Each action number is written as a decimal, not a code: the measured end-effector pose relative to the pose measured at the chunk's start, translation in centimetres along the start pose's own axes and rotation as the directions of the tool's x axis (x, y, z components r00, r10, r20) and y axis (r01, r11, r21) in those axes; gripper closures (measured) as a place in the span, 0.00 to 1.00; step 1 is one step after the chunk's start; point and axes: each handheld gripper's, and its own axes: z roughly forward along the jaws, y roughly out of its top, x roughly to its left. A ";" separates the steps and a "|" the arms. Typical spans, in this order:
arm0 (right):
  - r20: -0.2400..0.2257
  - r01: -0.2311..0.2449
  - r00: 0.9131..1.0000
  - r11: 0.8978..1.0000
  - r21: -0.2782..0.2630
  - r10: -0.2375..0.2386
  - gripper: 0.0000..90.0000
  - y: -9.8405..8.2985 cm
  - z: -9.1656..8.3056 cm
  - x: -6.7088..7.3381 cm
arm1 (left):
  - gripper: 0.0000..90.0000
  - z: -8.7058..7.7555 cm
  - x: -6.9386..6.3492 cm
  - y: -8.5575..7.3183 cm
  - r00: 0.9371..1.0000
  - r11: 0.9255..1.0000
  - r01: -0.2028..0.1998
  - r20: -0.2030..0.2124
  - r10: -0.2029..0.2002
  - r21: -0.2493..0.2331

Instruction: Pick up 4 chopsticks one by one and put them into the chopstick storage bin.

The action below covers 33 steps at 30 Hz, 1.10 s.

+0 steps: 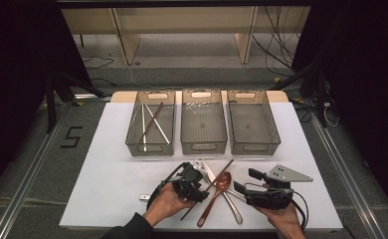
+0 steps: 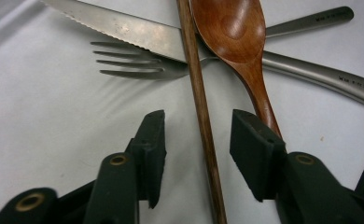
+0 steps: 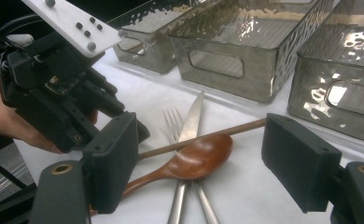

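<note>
Two grippers are low over the white table [image 1: 107, 179]. The left gripper [image 2: 198, 140] has its jaws on both sides of the brown chopstick [image 2: 199, 98], apparently not yet pressing it. This chopstick lies across the knife [image 2: 124, 28], fork [image 2: 133, 63] and wooden spoon [image 2: 236, 32]. The right gripper [image 3: 196, 163] stands wide apart, empty.

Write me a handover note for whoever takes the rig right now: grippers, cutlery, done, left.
Left gripper: jaws straddle the brown chopstick, not yet touching it.
Right gripper: open, empty, beside the pile.
Pile on the white table: chopstick, wooden spoon, knife, fork, all crossing.
Done: left bin holds three chopsticks.
Left: grip this chopstick and, likely, bin it there; the other cutlery remains; middle bin and right bin look empty.
</note>
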 end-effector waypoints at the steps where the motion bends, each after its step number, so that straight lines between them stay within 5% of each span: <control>1: -0.001 0.000 1.000 1.000 0.000 0.000 0.31 0.0 0.0 0.0 | 0.65 0.0 0.0 0.0 1.000 1.000 -0.002 0.002 0.002 0.000; 12: -0.004 -0.002 1.000 1.000 0.006 0.002 0.31 0.0 0.1 0.0 | 0.79 0.8 -0.3 0.2 1.000 1.000 -0.019 0.017 0.019 0.004; 22: -0.004 -0.003 1.000 1.000 0.009 0.003 0.31 0.0 0.1 0.0 | 0.92 1.0 -0.6 0.2 0.999 0.999 -0.038 -0.036 0.038 0.002; 33: -0.005 -0.005 1.000 1.000 0.010 0.005 0.31 -0.1 0.2 0.0 | 0.93 0.9 -0.4 0.2 0.999 1.000 -0.026 -0.040 0.026 -0.010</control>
